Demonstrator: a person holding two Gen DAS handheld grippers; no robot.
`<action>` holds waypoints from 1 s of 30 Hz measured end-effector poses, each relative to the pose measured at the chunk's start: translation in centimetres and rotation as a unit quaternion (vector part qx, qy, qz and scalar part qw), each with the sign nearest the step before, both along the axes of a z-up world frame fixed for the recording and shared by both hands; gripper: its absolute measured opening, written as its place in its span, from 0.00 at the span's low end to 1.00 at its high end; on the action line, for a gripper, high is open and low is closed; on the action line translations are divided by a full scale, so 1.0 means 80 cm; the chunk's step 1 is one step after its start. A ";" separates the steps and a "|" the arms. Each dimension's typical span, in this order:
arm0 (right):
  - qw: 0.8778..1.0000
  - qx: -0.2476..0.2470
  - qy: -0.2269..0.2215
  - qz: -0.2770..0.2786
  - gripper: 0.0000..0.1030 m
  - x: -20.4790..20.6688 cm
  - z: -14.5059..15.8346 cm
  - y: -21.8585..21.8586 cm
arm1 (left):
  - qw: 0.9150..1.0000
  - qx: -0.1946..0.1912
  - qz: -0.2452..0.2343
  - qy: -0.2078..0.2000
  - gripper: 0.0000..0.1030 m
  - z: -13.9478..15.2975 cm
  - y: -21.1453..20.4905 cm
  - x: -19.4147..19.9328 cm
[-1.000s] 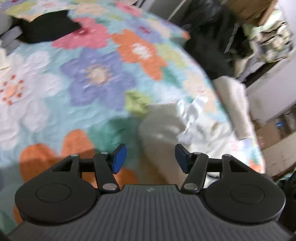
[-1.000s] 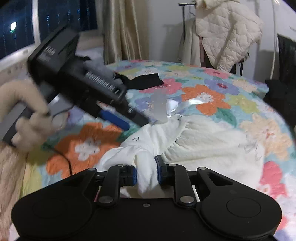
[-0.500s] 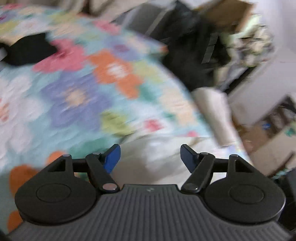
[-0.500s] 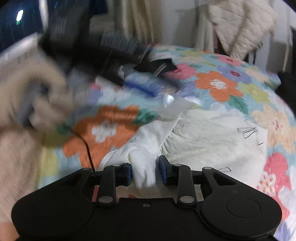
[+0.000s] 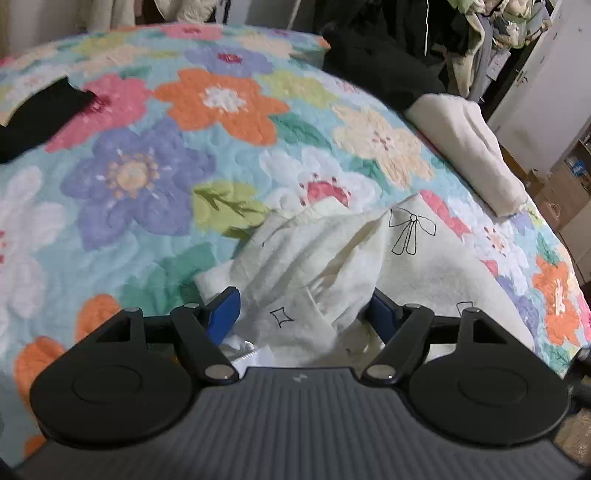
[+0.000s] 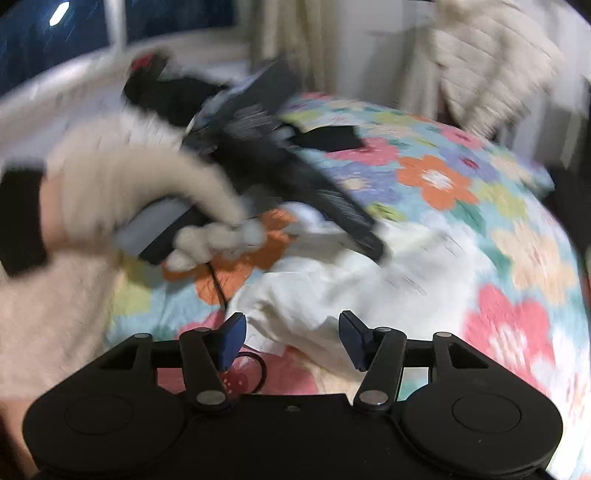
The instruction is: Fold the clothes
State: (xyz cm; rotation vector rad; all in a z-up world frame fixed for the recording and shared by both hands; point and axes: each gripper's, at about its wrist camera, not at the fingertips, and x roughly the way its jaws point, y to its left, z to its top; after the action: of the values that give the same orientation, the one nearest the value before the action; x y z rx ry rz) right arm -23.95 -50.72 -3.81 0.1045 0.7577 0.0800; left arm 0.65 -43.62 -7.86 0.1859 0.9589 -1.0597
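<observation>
Bow print (image 5: 410, 229) on cream garment (image 5: 317, 266), left wrist view only

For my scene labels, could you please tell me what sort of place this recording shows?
Most likely a bedroom at home: a floral quilt covers what looks like a bed, a cream quilted jacket hangs at the back, and clothes are heaped at the far side.
</observation>
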 end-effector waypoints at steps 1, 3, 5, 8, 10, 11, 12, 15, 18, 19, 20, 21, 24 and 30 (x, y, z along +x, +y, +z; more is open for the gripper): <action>0.999 0.024 -0.010 -0.027 0.60 -0.011 0.003 -0.018 | 1.000 -0.008 0.007 0.005 0.72 0.008 0.010 -0.001; 0.992 0.085 -0.024 -0.093 0.64 -0.028 0.002 -0.059 | 0.999 -0.034 0.023 0.017 0.71 0.024 0.029 0.002; 0.978 0.149 -0.035 -0.142 0.71 -0.037 -0.007 -0.093 | 0.997 -0.053 0.048 0.027 0.73 0.033 0.054 0.004; 0.950 0.257 -0.043 -0.175 0.74 -0.034 -0.034 -0.130 | 0.996 -0.035 0.050 0.064 0.75 0.016 0.069 0.006; 0.939 0.287 -0.030 -0.187 0.74 -0.020 -0.059 -0.139 | 0.995 -0.005 0.039 0.092 0.75 -0.007 0.064 0.006; 0.935 0.295 -0.020 -0.195 0.74 -0.011 -0.072 -0.140 | 0.994 -0.001 0.042 0.103 0.75 -0.015 0.062 0.007; 0.930 0.306 -0.009 -0.203 0.74 -0.001 -0.087 -0.142 | 0.992 0.002 0.046 0.114 0.76 -0.022 0.059 0.009; 0.912 0.344 0.013 -0.225 0.77 0.021 -0.132 -0.141 | 0.987 0.008 0.057 0.147 0.85 -0.043 0.051 0.014; 0.915 0.336 0.001 -0.223 0.79 0.026 -0.137 -0.129 | 0.985 -0.002 0.066 0.162 0.91 -0.058 0.046 0.013; 0.920 0.327 -0.006 -0.214 0.78 0.027 -0.133 -0.124 | 0.986 -0.011 0.064 0.153 0.88 -0.058 0.043 0.011; 0.925 0.320 -0.012 -0.204 0.67 0.028 -0.130 -0.120 | 0.987 -0.025 0.052 0.147 0.73 -0.056 0.040 0.007; 0.928 0.316 -0.017 -0.198 0.55 0.030 -0.127 -0.117 | 0.988 -0.040 0.040 0.142 0.60 -0.054 0.036 0.003; 0.921 0.333 -0.027 -0.199 0.37 0.028 -0.120 -0.121 | 0.991 -0.069 0.023 0.113 0.48 -0.040 0.025 -0.012; 0.912 0.318 -0.080 -0.246 0.35 -0.034 -0.044 -0.158 | 0.976 -0.181 -0.004 0.117 0.46 0.023 -0.011 -0.044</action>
State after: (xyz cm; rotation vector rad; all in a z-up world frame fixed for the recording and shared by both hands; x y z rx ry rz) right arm -26.69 -63.39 -7.34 0.8975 0.4981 -0.1491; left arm -2.89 -44.54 -6.04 -0.2406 0.9548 -1.2643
